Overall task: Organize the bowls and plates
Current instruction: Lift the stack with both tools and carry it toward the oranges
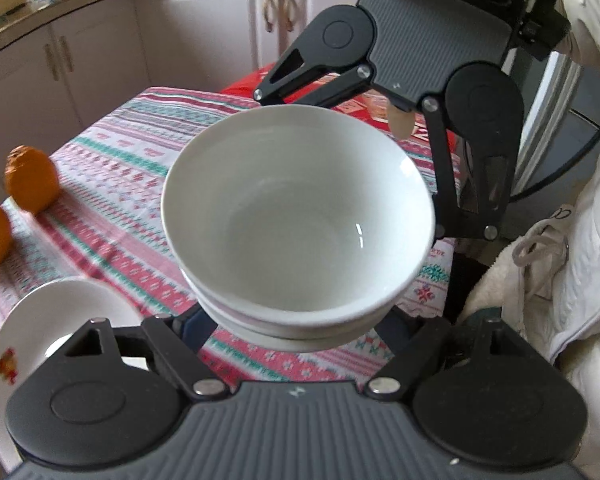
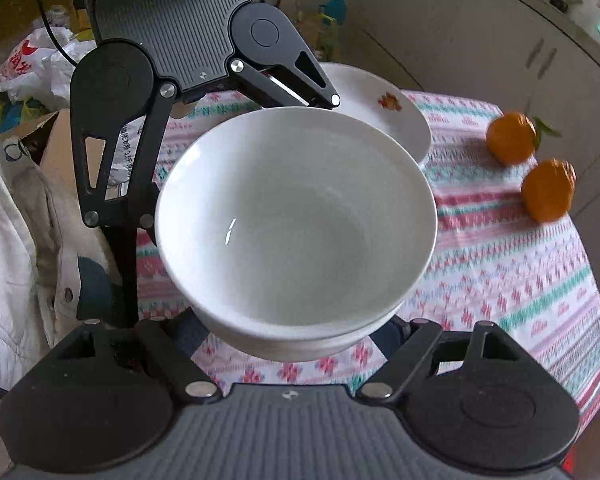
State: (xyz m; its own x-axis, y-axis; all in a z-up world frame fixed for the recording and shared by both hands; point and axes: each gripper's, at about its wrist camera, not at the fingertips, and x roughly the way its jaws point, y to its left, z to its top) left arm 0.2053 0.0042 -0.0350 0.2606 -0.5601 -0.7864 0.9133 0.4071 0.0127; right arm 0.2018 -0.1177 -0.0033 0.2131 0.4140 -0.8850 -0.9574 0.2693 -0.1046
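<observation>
between the two grippers sits a stack of white bowls (image 1: 296, 220). the left gripper (image 1: 296, 334) and right gripper (image 2: 296, 332) reach wide around it from both sides, but i cannot tell if they squeeze it. beside it on the striped tablecloth (image 2: 520, 280) are a white plate (image 2: 380, 108) and two oranges (image 2: 548, 190).

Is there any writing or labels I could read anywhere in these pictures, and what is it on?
None can be read for certain.
White plastic bag: red print, too blurred.
White wrapper behind the hand-held gripper: printed line, too small.
Red bag: markings, blurred.
Plate: a picture, no words.
</observation>
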